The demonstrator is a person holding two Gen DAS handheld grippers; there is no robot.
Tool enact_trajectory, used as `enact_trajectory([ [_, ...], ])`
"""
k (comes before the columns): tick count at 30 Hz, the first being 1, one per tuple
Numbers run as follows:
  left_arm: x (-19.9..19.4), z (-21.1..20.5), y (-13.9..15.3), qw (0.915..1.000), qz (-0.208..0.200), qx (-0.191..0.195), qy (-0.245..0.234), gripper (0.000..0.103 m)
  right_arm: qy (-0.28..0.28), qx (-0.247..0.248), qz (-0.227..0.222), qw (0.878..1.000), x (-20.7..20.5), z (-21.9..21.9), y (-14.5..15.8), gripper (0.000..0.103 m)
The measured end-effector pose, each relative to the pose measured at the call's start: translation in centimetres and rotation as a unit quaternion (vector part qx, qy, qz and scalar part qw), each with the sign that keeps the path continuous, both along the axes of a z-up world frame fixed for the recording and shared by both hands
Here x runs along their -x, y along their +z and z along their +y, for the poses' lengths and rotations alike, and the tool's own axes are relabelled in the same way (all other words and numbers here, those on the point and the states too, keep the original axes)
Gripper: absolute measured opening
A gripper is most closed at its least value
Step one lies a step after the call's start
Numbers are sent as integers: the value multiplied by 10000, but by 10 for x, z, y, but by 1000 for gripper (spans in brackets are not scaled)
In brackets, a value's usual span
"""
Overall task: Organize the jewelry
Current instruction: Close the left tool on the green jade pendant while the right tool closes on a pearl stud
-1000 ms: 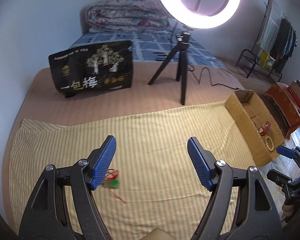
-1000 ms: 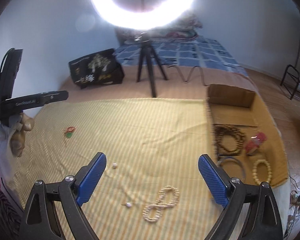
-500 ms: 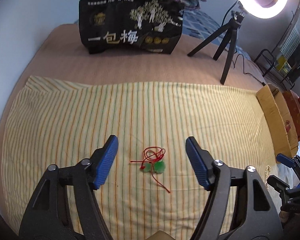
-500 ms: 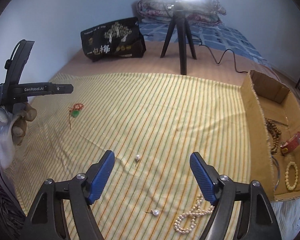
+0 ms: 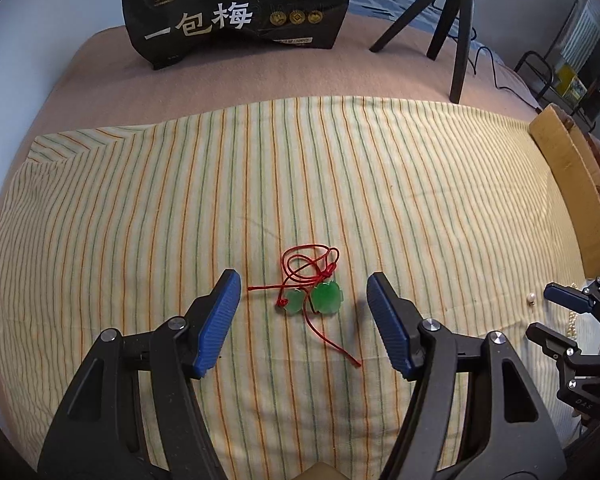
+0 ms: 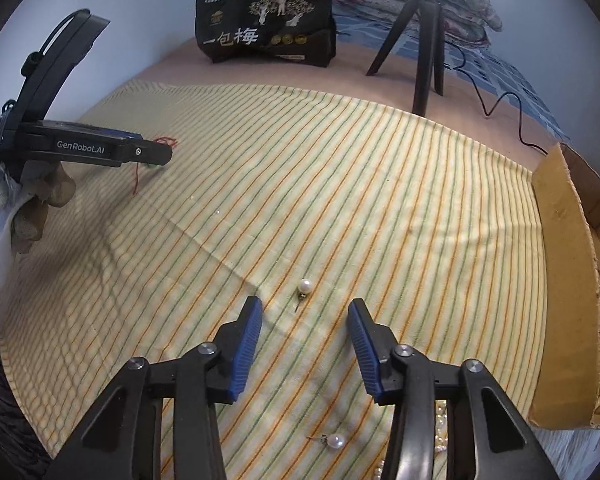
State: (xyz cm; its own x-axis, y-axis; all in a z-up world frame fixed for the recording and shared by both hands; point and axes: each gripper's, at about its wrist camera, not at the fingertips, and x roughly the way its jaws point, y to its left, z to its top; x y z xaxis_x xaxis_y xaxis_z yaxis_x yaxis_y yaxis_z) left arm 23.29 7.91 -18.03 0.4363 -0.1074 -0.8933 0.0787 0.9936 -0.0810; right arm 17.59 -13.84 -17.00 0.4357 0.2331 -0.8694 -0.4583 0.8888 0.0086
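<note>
A: Left gripper, left wrist view: noted low in frame, centre. Ribbed blue pads on black plastic arms, spread wide, holding nothing. Between them, touching neither: jade pendant necklace, two glossy green lobed pieces on a tangled red cord, loops toward frame centre, one loose tail running down-right.

B: Surface?

A: Striped cloth, woven, cream with thin orange and green lines, slightly creased, laid over a plain pinkish-tan blanket.

B: Right gripper?

A: Right gripper, right wrist view: bottom centre, same ribbed blue pads, parted to a moderate gap, nothing gripped. Just above the gap: pearl stud earring, round white bead on a thin metal post, lying on the cloth. Second pearl earring at bottom of frame, between the black arms. Pearl strand, small cream beads, mostly hidden behind the right arm.

B: Container?

A: Cardboard box, corrugated, brown, at right edge of frame; contents mostly hidden from here.

B: Background?

A: Upper centre: black glossy snack bag, white Chinese lettering, gold tree print. Upper right: black tripod, three thin legs, cable trailing. Left edge of frame: gloved hand under the left gripper.
</note>
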Motion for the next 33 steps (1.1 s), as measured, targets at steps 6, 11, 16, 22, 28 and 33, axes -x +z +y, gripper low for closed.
enact_trajectory([
  [6, 1, -5, -4, 9997, -86, -179, -132, 68, -26, -11, -51, 10000, -5, 4, -5, 38],
  [11, 3, -7, -7, 9991, -193, -265, -256, 68, -9, -16, -63, 10000, -6, 6, -5, 27],
  [16, 4, -7, -8, 9987, -252, -337, -289, 65, 1, -7, -68, 10000, -7, 7, -6, 20],
  [22, 7, -8, -7, 9983, -304, -402, -305, 48, 47, 13, -80, 10000, -6, 10, -7, 8],
  [28, 10, -10, -6, 9982, -313, -443, -257, 32, 55, -14, -80, 10000, -5, 10, -6, 6],
  [33, 11, -8, -1, 9985, -334, -394, -191, 32, 35, -42, -123, 9999, -3, 7, -2, 6],
])
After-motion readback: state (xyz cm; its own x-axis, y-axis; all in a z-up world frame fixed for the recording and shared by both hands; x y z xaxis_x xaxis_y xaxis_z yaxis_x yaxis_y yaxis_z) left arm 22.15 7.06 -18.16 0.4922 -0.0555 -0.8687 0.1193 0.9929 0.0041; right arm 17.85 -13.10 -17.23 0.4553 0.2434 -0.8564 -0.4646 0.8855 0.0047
